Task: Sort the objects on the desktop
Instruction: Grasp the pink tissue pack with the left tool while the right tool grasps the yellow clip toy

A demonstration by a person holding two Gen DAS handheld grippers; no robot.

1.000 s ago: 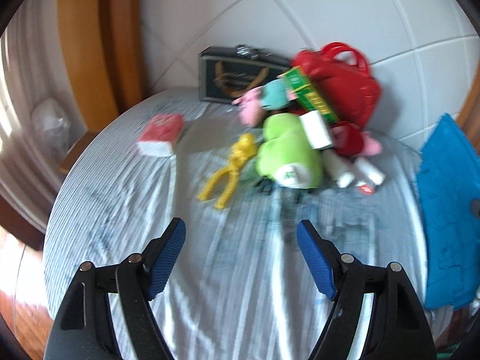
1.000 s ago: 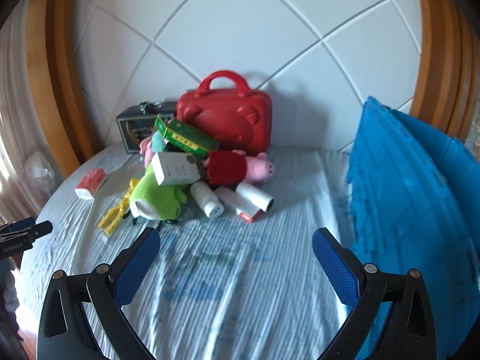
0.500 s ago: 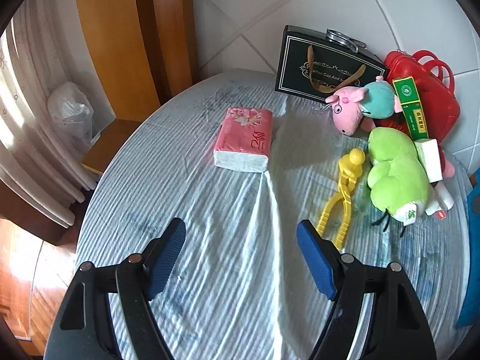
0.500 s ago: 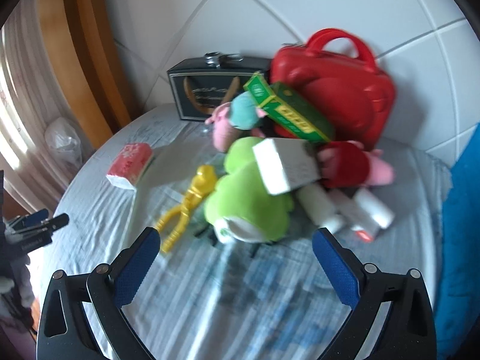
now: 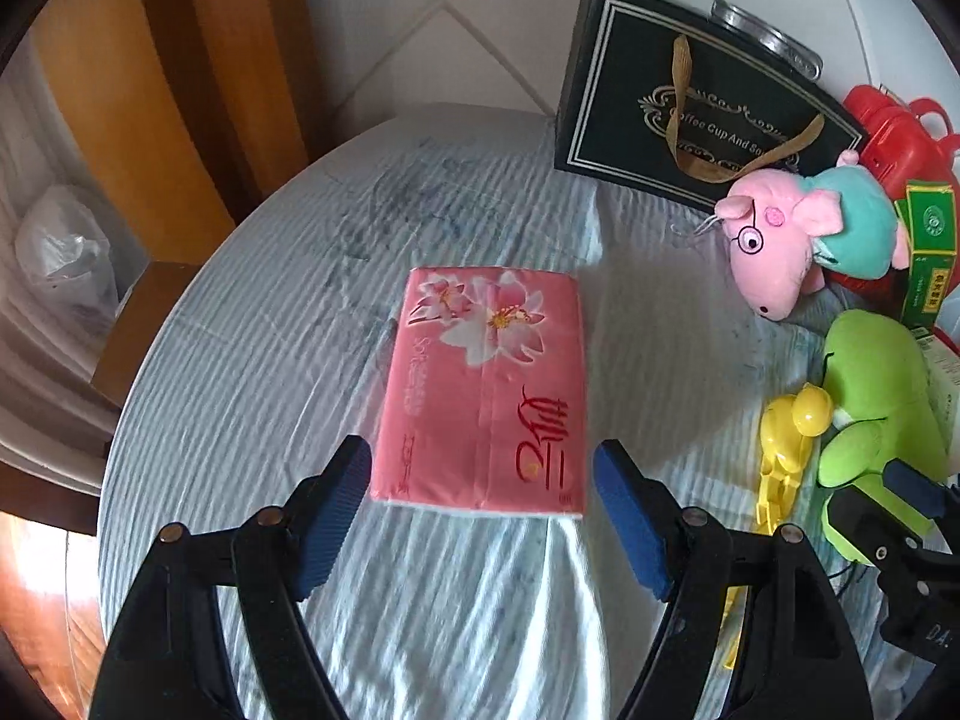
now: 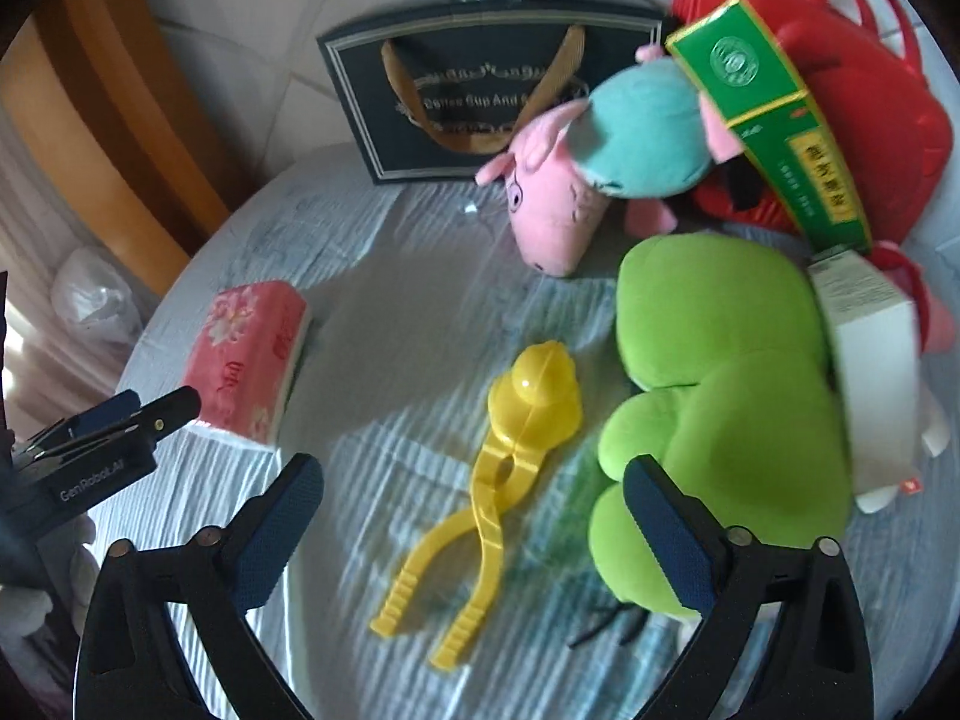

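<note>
A pink tissue pack lies flat on the striped cloth of the round table. My left gripper hangs open over the pack's near end, a blue pad on either side of it. Yellow plastic tongs with a ball-shaped head lie beside a green plush toy. My right gripper stands above the tongs' handles. Its jaws are closing, with the handles between the pads but not pressed. The left gripper also shows at the left edge of the right wrist view, next to the tissue pack.
At the back stand a black gift bag and a red case. A pink pig plush, a green box and a white box are piled against the green plush. A wooden frame and a curtain stand beyond the table's left edge.
Both grippers have swung left and dropped closer to the table. The left one went from the toy pile to the tissue pack, the right one to the yellow tongs. The right jaws stand narrower.
</note>
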